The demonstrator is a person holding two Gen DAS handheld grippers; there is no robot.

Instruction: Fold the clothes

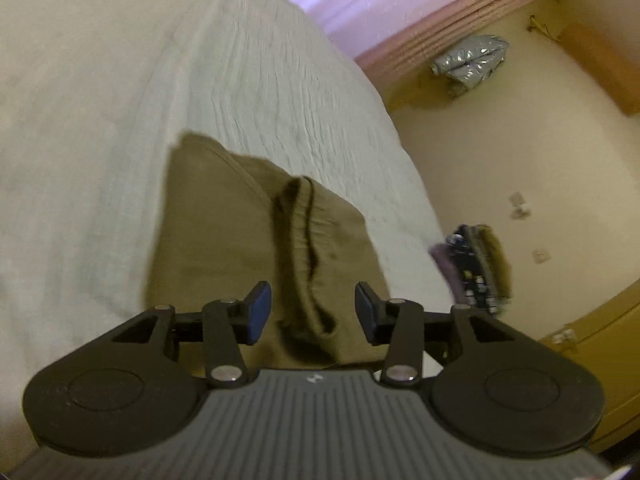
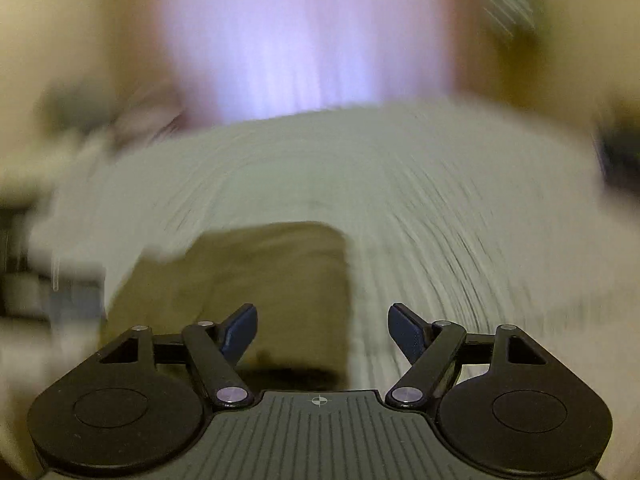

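Note:
An olive-brown garment point(image 1: 240, 240) lies folded on a bed with a pale ribbed cover point(image 1: 120, 100). A dark ridge of its cloth runs down toward my left gripper point(image 1: 312, 312), which is open and hovers just above the garment's near end, holding nothing. In the right wrist view, which is blurred by motion, the same garment point(image 2: 272, 280) lies ahead and to the left of my right gripper point(image 2: 322, 332). That gripper is open and empty, above the garment's near right edge.
The bed's right edge drops to a cream floor point(image 1: 520, 180). A silver bag point(image 1: 472, 60) lies by a pink curtain point(image 1: 400, 0), and a heap of dark and purple things point(image 1: 476, 268) sits beside the bed. The bed cover point(image 2: 460, 200) spreads ahead.

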